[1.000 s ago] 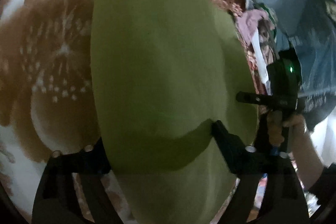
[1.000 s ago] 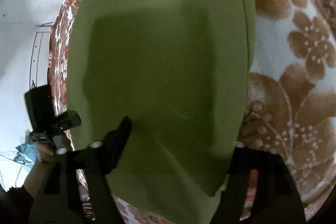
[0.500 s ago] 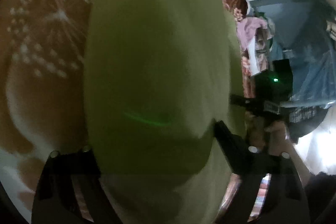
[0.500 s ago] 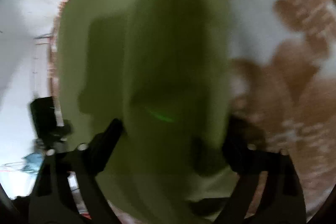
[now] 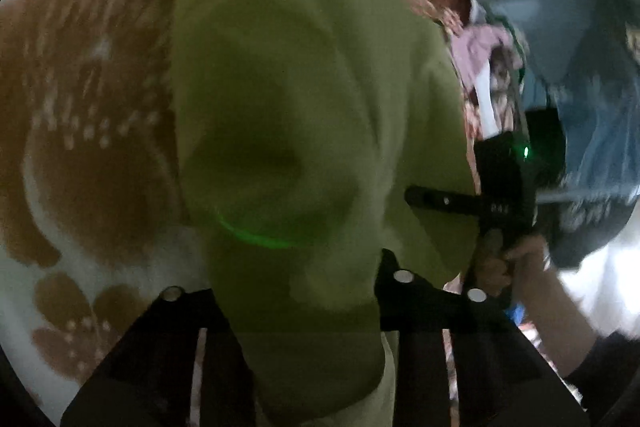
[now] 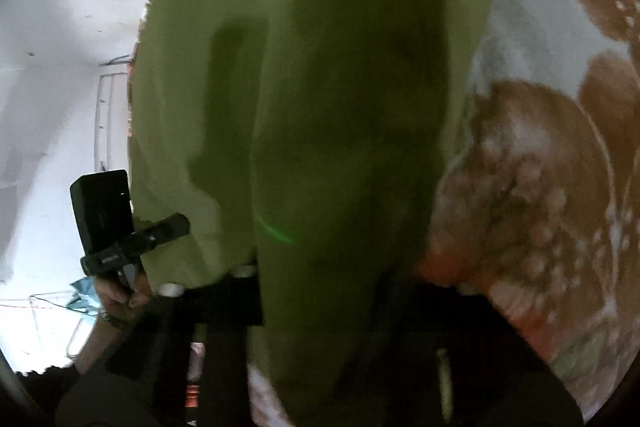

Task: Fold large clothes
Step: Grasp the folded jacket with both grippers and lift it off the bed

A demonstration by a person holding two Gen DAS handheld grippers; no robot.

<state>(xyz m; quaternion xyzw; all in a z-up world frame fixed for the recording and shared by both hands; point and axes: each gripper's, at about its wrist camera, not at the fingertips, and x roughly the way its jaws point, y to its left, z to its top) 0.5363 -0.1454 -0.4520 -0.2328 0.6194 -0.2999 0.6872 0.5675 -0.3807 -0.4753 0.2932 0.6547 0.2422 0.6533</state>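
Your green garment point(image 5: 304, 99) lies on the brown-and-white floral blanket point(image 5: 88, 131), its near edge gathered between both sets of fingers; your left gripper point(image 5: 296, 291) and right gripper point(image 6: 320, 307) have just been closing and now pinch the cloth, bunching it up

Left wrist view: the green garment point(image 5: 304, 75) fills the centre of the frame and blocks the way ahead of the left tool point(image 5: 296, 291). Bare floral bedspread point(image 5: 92, 131) lies free at left. At right, the right tool point(image 5: 504, 187) and the hand point(image 5: 516, 263) gripping it stand just beside the garment's edge, with a clothes pile point(image 5: 484, 67) behind. Right wrist view: open bedspread at right, pale floor point(image 6: 52, 75) at left.
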